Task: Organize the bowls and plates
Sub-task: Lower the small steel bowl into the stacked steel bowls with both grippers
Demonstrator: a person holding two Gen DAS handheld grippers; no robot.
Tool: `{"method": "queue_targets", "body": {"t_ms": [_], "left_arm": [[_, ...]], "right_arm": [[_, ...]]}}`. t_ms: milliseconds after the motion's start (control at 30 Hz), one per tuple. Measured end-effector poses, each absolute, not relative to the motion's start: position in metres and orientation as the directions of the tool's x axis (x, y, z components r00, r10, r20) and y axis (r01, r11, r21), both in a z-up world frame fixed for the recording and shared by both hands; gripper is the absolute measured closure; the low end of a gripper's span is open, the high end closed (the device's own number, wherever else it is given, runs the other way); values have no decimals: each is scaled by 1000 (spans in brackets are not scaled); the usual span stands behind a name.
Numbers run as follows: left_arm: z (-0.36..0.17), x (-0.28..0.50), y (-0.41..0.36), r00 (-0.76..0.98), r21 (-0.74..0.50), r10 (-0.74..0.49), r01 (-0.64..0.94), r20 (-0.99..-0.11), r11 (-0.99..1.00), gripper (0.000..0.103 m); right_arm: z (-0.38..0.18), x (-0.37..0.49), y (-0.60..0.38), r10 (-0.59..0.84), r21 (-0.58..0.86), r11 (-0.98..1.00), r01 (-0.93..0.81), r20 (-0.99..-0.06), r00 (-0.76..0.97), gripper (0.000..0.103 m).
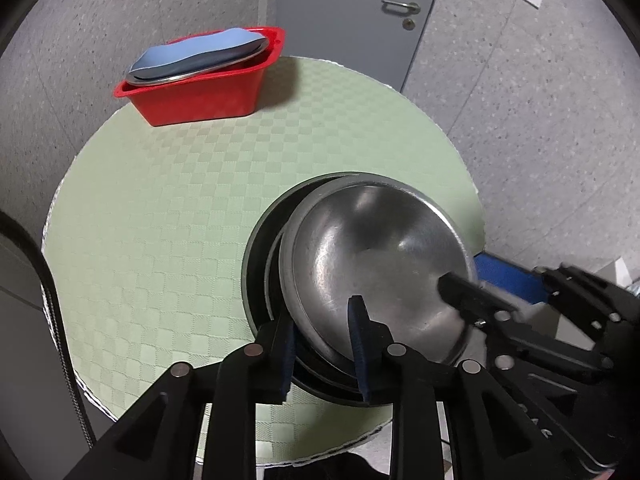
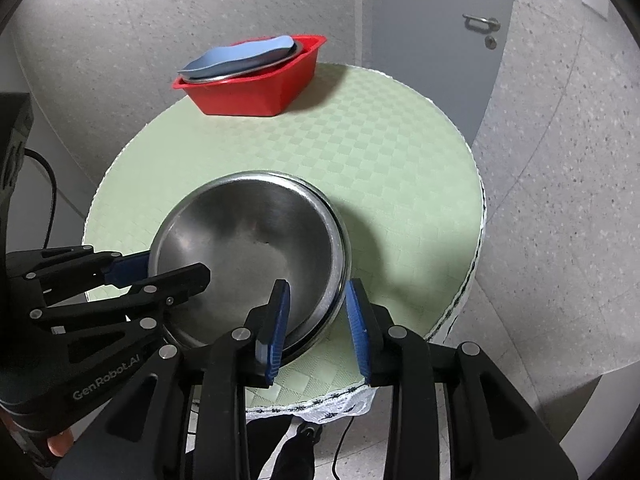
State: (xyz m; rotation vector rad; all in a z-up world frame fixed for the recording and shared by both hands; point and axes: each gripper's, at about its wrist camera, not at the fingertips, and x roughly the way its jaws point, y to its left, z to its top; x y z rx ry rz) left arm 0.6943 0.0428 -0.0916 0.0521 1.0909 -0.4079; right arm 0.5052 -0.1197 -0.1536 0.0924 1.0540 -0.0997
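**Both grippers at the rim of a steel bowl on the round table**

The steel bowl (image 2: 248, 248) sits tilted on a stack of other metal dishes (image 1: 264, 280) near the front of the table (image 1: 168, 216). The left gripper (image 1: 324, 344) points steeply down at the bowl's near-left rim, one blue pad inside the bowl and the other outside the stack; the pads stand a little off the metal, so the jaws are slightly apart and grip nothing. The right gripper (image 2: 318, 328) also points steeply down and straddles the bowl's near-right rim, one pad inside, one outside, with a clear gap on the outer side; it too is loose and holds nothing.

The bowl is plain brushed metal, scuffed inside, with a rolled rim. Its rim overhangs the dishes beneath on one side.

The table is round and covered with a pale green checked cloth. At its far edge stands a red tub (image 1: 200, 92) holding a metal plate (image 1: 200, 74) with a blue cloth (image 1: 192, 54) on top. Behind are speckled grey walls and a grey door (image 1: 352, 8) with a metal handle.
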Motion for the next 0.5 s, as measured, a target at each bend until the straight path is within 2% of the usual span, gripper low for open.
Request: {"method": "queue_targets", "body": {"t_ms": [200,400,500], "left_arm": [[-88,692,49,399,-182,-326,358,-857,916,75],[-84,690,58,411,-206,-349,352,-842,913,72],[-79,688,66,434,-216,-355,337,-828,916,66]], "right_arm": [[-161,503,-132,55,149,976,156,-870,490,63],[-161,502,-139,88,208,960,186,-858,506,60],[-159,500,-143,98,231,952,200,-851,517,58]]}}
